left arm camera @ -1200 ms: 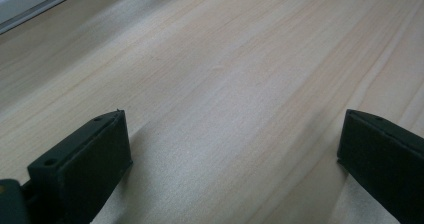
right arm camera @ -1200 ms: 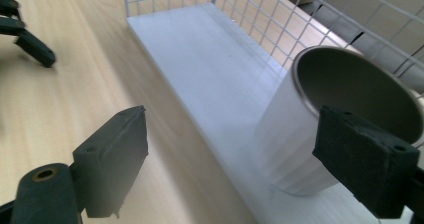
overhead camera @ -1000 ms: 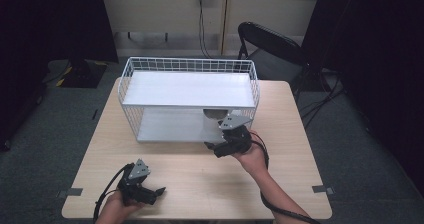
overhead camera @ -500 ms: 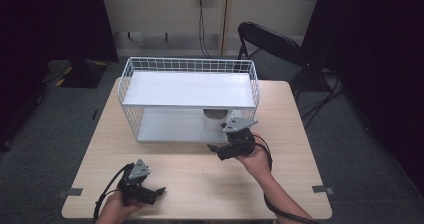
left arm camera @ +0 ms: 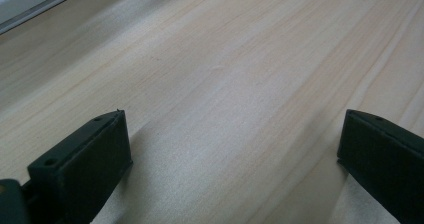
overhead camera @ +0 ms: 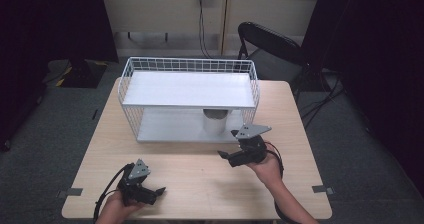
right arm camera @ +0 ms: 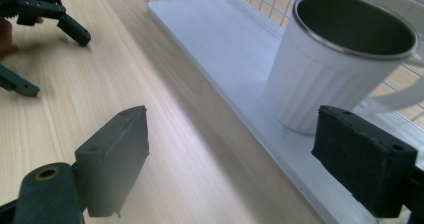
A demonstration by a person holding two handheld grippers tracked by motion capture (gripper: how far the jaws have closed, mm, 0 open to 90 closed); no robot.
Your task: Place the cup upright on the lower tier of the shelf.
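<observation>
A white ribbed mug (overhead camera: 216, 122) with a dark inside stands upright on the lower shelf (overhead camera: 167, 126) of a white wire rack (overhead camera: 189, 89). My right gripper (overhead camera: 226, 157) hovers over the wooden table (overhead camera: 200, 176) just in front of the rack, open and holding nothing. In the right gripper view the mug (right arm camera: 330, 79) stands on the shelf (right arm camera: 225, 39) beyond the open right gripper (right arm camera: 235, 139), nearer its right jaw. My left gripper (overhead camera: 156, 193) rests low near the table's front edge, open and empty. Bare wood (left arm camera: 225, 59) lies between the wide-apart jaws of the left gripper (left arm camera: 232, 139).
The rack's wire walls close its back and sides, and its front faces me. A black folding chair (overhead camera: 270, 39) stands behind the table at the right. The left gripper (right arm camera: 40, 9) appears far off in the right gripper view.
My right gripper has drawn back from the rack toward the table's front and slightly right, open throughout. The mug stays on the lower shelf. The left gripper has not moved.
</observation>
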